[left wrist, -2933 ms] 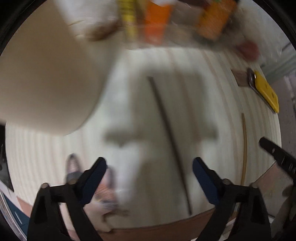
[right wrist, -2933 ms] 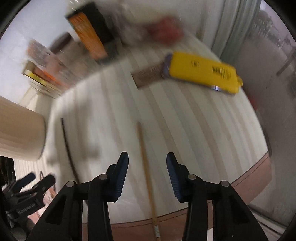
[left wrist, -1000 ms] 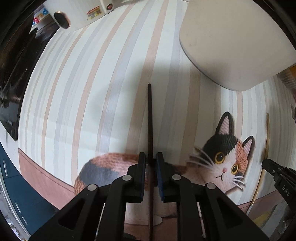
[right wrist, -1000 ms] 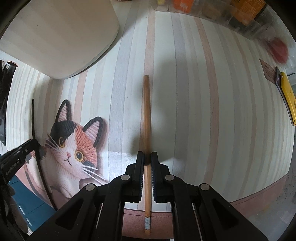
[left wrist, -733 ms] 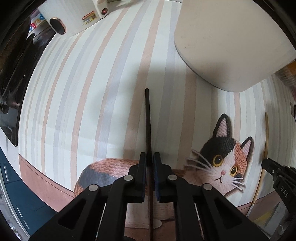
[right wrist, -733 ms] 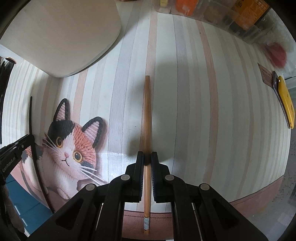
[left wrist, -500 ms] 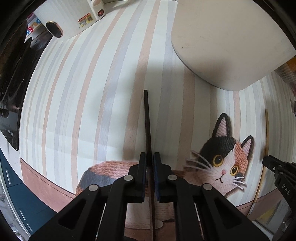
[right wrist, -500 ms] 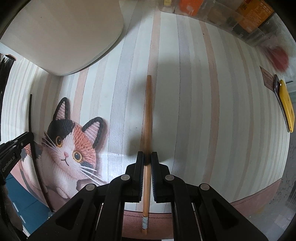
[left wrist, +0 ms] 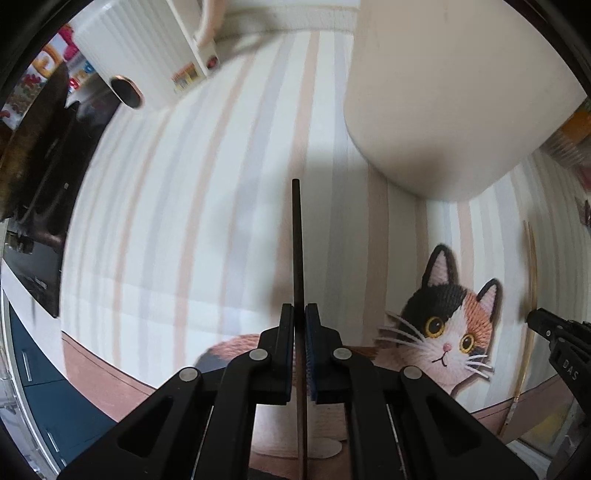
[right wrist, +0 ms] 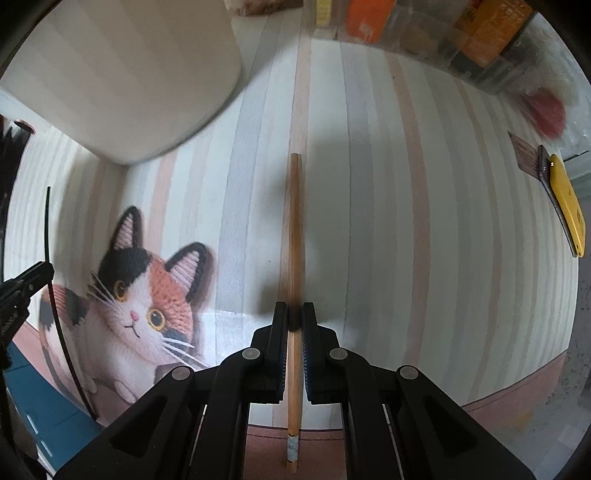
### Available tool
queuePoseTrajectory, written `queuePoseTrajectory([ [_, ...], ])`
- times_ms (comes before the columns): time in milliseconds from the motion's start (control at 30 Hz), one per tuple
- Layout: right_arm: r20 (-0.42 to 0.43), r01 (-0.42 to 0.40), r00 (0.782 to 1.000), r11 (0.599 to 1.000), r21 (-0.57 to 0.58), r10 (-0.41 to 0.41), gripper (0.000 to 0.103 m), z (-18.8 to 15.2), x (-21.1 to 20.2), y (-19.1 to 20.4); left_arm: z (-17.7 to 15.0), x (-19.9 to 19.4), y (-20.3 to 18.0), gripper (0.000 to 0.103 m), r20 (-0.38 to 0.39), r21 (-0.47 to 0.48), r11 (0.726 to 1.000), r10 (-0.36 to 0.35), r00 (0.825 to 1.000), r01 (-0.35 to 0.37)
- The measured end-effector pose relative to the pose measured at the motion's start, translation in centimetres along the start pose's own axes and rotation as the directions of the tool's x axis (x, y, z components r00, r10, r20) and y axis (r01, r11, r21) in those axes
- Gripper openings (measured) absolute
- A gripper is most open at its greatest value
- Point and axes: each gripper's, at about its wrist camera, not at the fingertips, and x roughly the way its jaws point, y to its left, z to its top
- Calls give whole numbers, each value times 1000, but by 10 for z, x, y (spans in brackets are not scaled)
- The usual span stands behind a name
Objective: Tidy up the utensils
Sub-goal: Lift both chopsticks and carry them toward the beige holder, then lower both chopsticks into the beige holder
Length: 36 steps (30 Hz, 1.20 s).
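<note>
My left gripper [left wrist: 299, 314] is shut on a thin black chopstick [left wrist: 296, 236] that points forward, held above the striped mat [left wrist: 184, 221]. My right gripper [right wrist: 294, 312] is shut on a brown wooden chopstick [right wrist: 293, 229], also pointing forward. A large cream cylindrical holder [left wrist: 454, 103] stands ahead and to the right of the left gripper; in the right wrist view the cream holder [right wrist: 122, 74] is ahead at upper left. The black chopstick [right wrist: 55, 295] and left gripper tip [right wrist: 26, 284] show at the left edge of the right wrist view.
The mat has a calico cat picture [left wrist: 450, 332] near its front edge. A white ribbed appliance [left wrist: 140, 55] stands at far left. A yellow-handled tool [right wrist: 565, 206] lies at far right. Clear boxes with orange packets [right wrist: 424, 29] line the back.
Both grippers, each still holding its chopstick, have lifted slightly and moved forward toward the cream holder, which now looks larger and nearer.
</note>
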Motion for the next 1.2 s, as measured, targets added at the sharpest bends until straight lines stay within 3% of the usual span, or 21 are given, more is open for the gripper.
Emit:
queuePoseTrajectory([
  [200,90,-63,994,998,2,63,7,-2,-31,-5,-2,-31,4,3,82,10,1000,11,997,-12],
  [333,167,-58,984,998,-28,62,7,-4,-54,-3,-8,-45,6,3,115,-2,1000,9,993,-9],
  [567,253,-95,962,995,-25,98,7,-2,-91,-17,-10,-75,17,3,169,-30,999,-35,985,41],
  [633,291,-111,950,994,-20,112,7,3,-104,-22,-7,-82,19,3,183,-37,997,-61,981,68],
  [833,446,-132,885,990,-44,137,7,7,-160,-20,5,-114,20,3,270,-18,998,-56,961,64],
  [1000,511,-141,846,988,-60,152,7,17,-184,-14,13,-134,20,3,329,-19,998,-50,943,59],
  [1200,552,-162,817,985,-56,166,7,26,-200,-11,21,-157,23,3,390,-20,998,-43,920,55],
])
